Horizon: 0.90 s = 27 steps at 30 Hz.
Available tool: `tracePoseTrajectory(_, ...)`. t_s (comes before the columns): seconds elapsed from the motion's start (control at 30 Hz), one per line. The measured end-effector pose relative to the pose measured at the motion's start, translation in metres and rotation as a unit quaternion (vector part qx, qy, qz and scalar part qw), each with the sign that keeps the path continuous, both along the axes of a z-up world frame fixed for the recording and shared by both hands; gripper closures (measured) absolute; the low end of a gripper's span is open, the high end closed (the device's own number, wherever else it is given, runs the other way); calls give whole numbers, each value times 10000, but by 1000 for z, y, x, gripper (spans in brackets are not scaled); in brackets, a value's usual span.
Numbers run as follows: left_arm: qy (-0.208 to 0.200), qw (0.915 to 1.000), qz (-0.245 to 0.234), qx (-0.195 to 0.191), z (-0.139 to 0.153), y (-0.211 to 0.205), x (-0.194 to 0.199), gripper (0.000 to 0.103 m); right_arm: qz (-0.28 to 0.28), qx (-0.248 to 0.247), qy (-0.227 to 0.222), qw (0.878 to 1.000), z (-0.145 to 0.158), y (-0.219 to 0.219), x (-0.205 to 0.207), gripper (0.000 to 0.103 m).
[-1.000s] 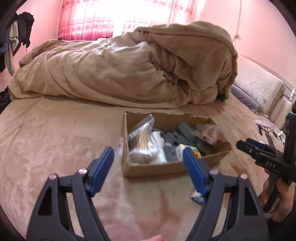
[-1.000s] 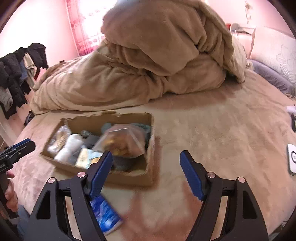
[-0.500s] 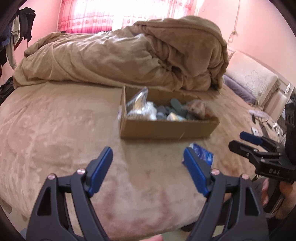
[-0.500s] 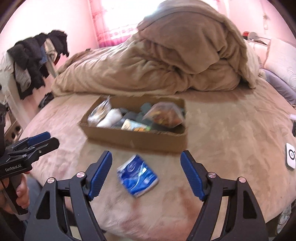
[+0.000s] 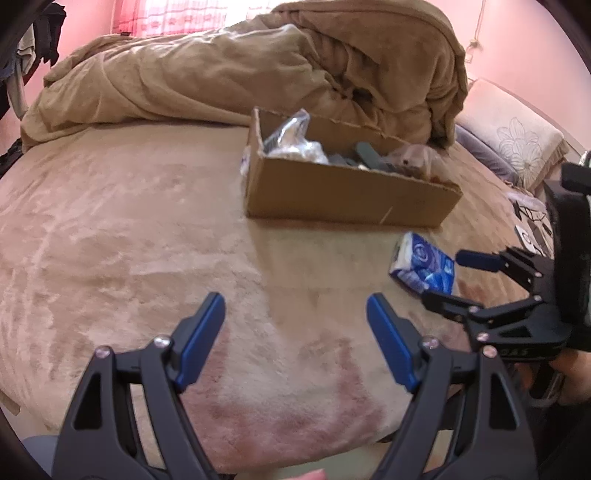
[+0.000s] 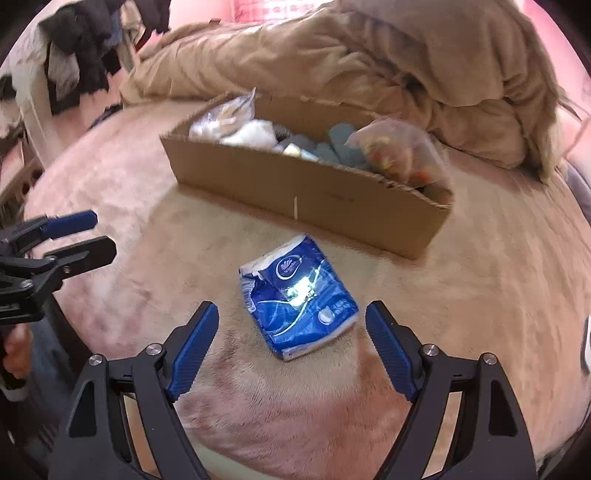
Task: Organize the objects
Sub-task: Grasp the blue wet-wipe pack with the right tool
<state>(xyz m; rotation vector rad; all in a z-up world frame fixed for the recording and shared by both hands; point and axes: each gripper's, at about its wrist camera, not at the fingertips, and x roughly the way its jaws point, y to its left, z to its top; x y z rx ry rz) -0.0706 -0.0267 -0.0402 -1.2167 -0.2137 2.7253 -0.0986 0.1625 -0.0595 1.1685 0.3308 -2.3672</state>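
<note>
A wide bed (image 5: 129, 229) in tan plush fills the pink-walled room, a heaped tan duvet (image 5: 258, 66) at twelve o'clock, a bright curtained window (image 5: 177, 14) behind it, and dark clothes (image 6: 85, 48) hanging at ten o'clock.

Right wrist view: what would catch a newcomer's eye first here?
The shiny blue tissue pack lying on the tan bedspread, just ahead of the right gripper with its jaws open. Behind it stands a cardboard box crammed with bags and socks, before a heaped blanket.
</note>
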Motion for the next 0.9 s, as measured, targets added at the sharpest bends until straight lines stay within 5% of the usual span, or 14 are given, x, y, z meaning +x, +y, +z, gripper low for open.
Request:
tracePoseTrajectory(0.33, -286, 9993, 165, -155, -22, -2, -14, 23, -97, 93, -85, 9999, -22, -9, -26, 20)
tracePoseTrajectory(0.77, -143, 9999, 93, -15, -7, 4, -6, 23, 14, -445, -251, 9987, -10, 7, -21, 55)
tracePoseTrajectory(0.9, 50, 10000, -8, 54, 12, 8, -5, 23, 23, -607, -106, 9981, 12, 7, -13, 56)
